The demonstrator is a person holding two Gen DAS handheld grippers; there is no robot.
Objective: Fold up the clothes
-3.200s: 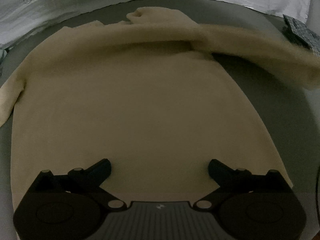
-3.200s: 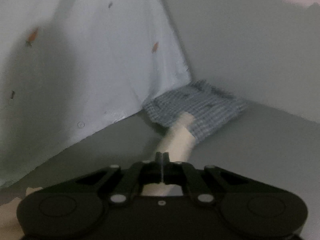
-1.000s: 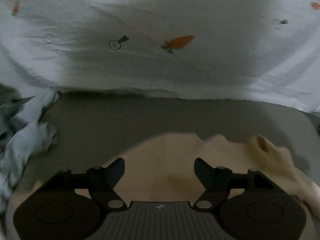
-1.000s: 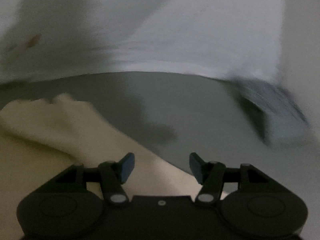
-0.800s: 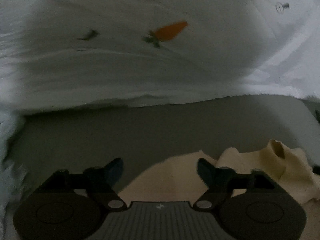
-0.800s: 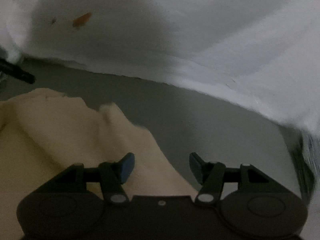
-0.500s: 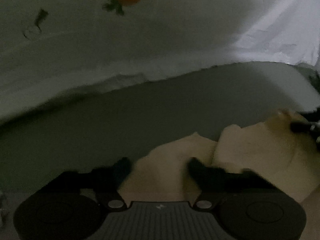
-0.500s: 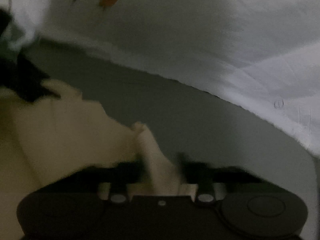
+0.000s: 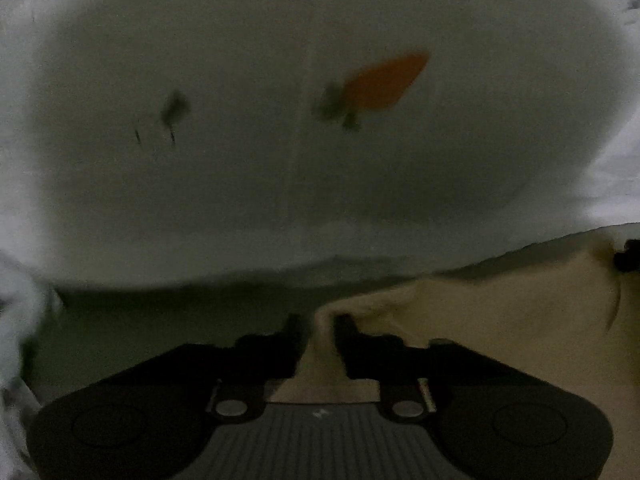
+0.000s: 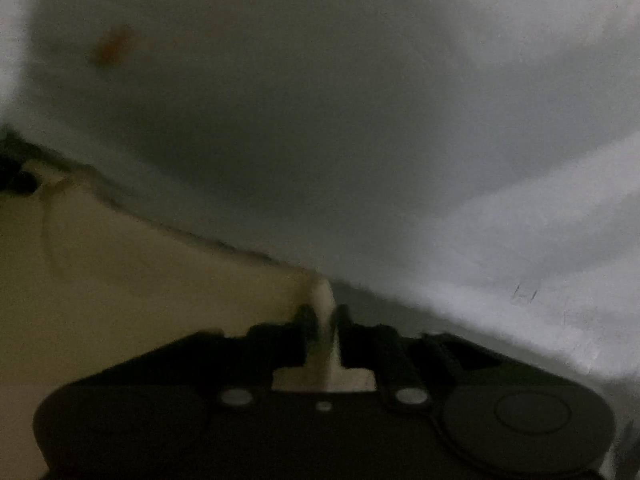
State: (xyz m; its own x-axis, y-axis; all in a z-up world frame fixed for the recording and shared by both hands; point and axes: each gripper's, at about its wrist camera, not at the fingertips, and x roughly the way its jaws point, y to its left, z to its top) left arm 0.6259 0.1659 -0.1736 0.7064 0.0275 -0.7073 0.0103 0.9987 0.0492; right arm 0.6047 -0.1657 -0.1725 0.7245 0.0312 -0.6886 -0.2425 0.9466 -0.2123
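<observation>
A cream sweater (image 9: 500,320) stretches from my left gripper toward the right edge of the left wrist view. My left gripper (image 9: 318,326) is shut on a pinched edge of it. In the right wrist view the same sweater (image 10: 140,280) fills the lower left. My right gripper (image 10: 322,314) is shut on another edge of it. Each view shows the other gripper's dark tip at its far side, at the sweater's edge (image 9: 628,254) (image 10: 16,178). The cloth looks pulled taut between the two grippers.
A white sheet with carrot prints (image 9: 380,80) rises close behind and fills the upper part of both views (image 10: 360,120). A strip of grey surface (image 9: 160,320) lies under it. Pale crumpled cloth (image 9: 16,320) sits at the far left.
Both grippers went from open over the sweater's far edge to shut on it. The printed sheet now looms much closer in both views.
</observation>
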